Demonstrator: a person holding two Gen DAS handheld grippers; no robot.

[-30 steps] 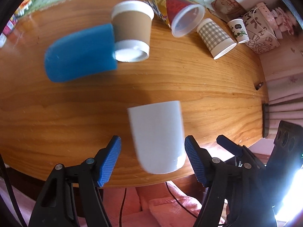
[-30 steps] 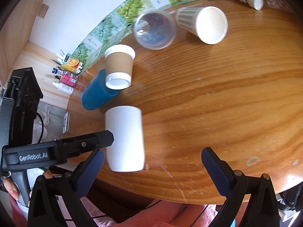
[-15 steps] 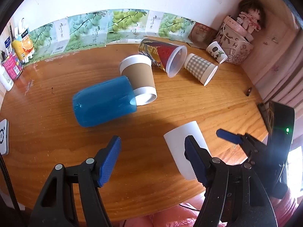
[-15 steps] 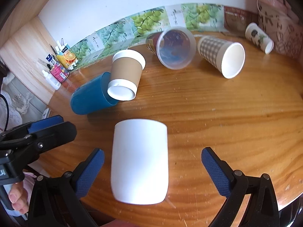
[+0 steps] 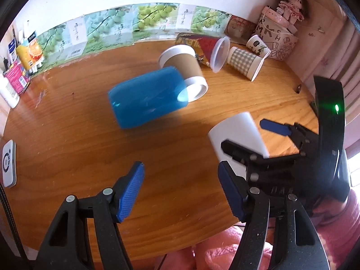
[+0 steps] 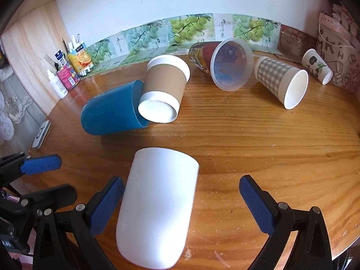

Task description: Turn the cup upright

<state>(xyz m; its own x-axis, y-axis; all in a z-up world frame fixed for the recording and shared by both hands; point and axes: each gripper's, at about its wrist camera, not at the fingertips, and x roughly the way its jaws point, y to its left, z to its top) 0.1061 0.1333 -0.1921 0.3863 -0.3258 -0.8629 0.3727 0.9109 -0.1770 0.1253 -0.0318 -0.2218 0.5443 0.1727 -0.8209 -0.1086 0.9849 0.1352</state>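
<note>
A plain white cup (image 6: 157, 204) lies on its side on the wooden table (image 6: 258, 146), near the front edge, with its rim pointing away from me. My right gripper (image 6: 181, 204) is open and straddles it: the left pad is close beside the cup, the right pad well clear. The cup also shows in the left wrist view (image 5: 238, 135), partly behind the right gripper's fingers. My left gripper (image 5: 181, 191) is open and empty, just left of the cup, over bare table.
A blue cup (image 6: 112, 112), a brown-sleeved paper cup (image 6: 164, 87), a clear printed cup (image 6: 225, 63), a checked cup (image 6: 281, 81) and a small white cup (image 6: 317, 67) lie on their sides farther back. Bottles (image 6: 67, 72) stand at the back left. A white device (image 5: 7, 164) lies at the left edge.
The left gripper has swung away to the left of the white cup and tilted up. The right gripper has moved in and lowered so the cup lies between its fingers.
</note>
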